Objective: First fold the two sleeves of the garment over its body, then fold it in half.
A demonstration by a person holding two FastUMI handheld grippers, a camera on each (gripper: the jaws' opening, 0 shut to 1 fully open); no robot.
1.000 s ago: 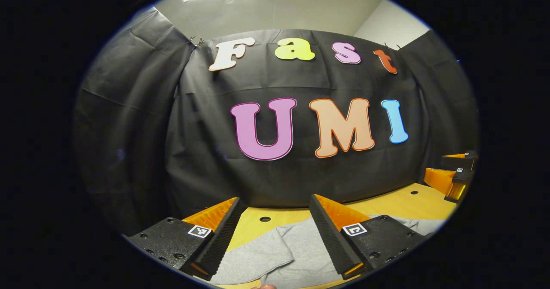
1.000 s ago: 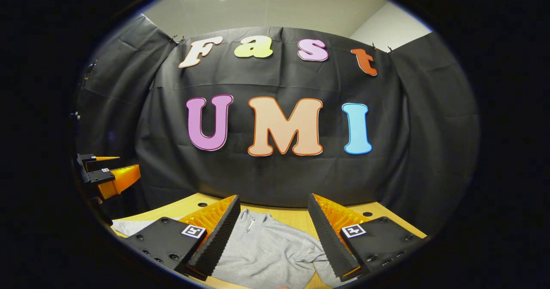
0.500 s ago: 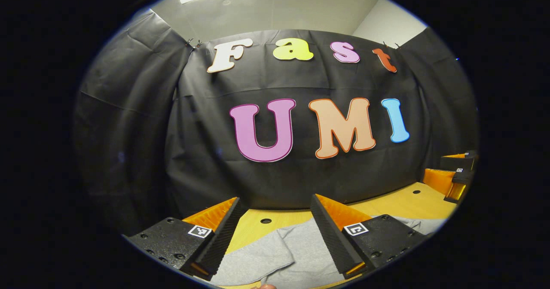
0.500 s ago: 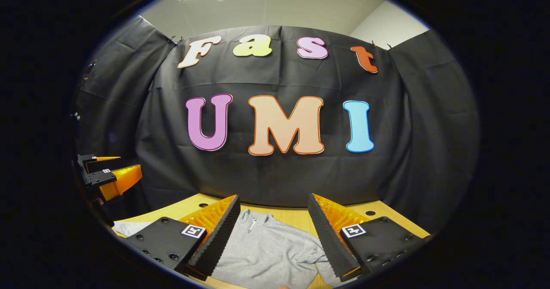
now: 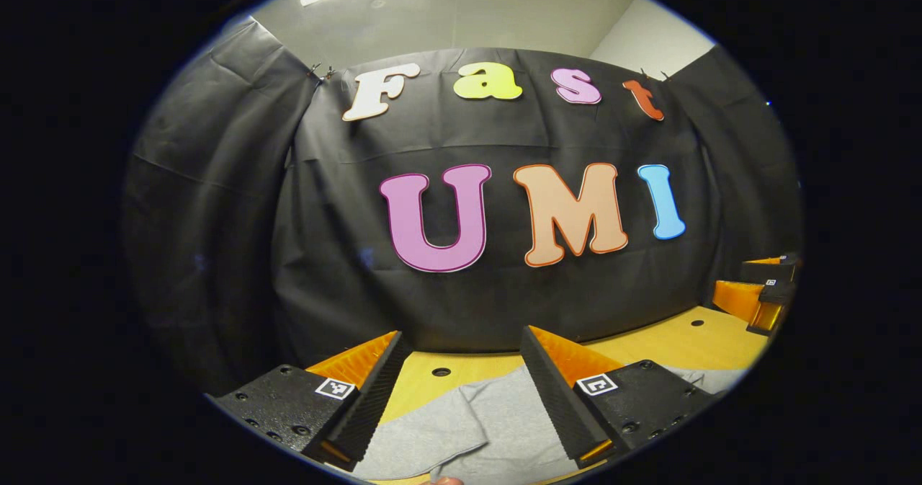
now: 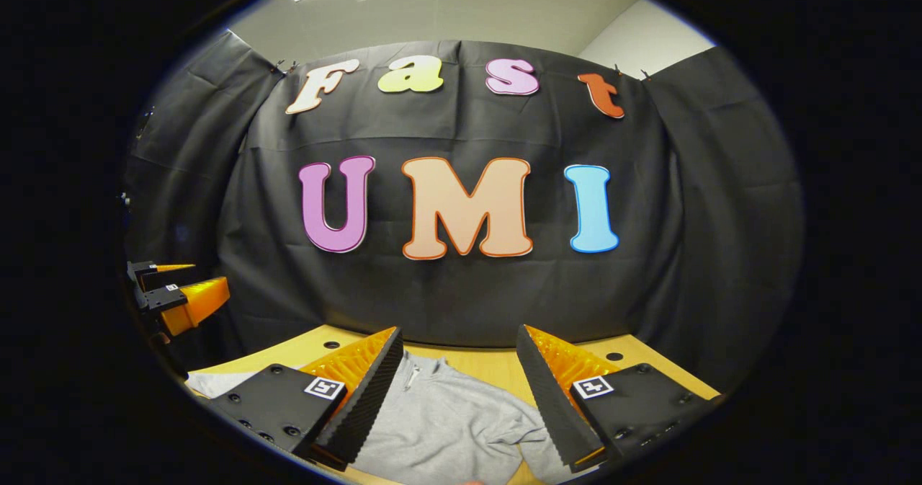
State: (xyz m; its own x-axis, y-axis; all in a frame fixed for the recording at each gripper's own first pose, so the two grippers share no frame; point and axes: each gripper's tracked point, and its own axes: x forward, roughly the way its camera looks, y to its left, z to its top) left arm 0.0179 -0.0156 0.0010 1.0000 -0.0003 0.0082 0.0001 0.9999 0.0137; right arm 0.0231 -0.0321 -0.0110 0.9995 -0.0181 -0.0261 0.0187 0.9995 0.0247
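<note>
A grey sweatshirt point(image 6: 446, 427) with a short zip at the collar lies flat on the wooden table point(image 6: 475, 361) below my right gripper point(image 6: 457, 388), which hangs open above it with nothing between its fingers. In the left gripper view a grey sleeve or side part of the garment point(image 5: 461, 427) lies under my left gripper point(image 5: 461, 391), also open and holding nothing. The right gripper point(image 5: 756, 294) shows at the far right edge of the left gripper view. The left gripper point(image 6: 176, 294) shows at the far left edge of the right gripper view.
The wooden table point(image 5: 677, 344) has small round holes point(image 5: 441, 372) near its back edge. The black cloth wall stands close behind the table on all sides. A fingertip point(image 5: 443, 481) peeks in at the bottom edge of the left gripper view.
Both views have shifted slightly, the right gripper view turning a little to the right. Both grippers stay open above the garment, which has not moved.
</note>
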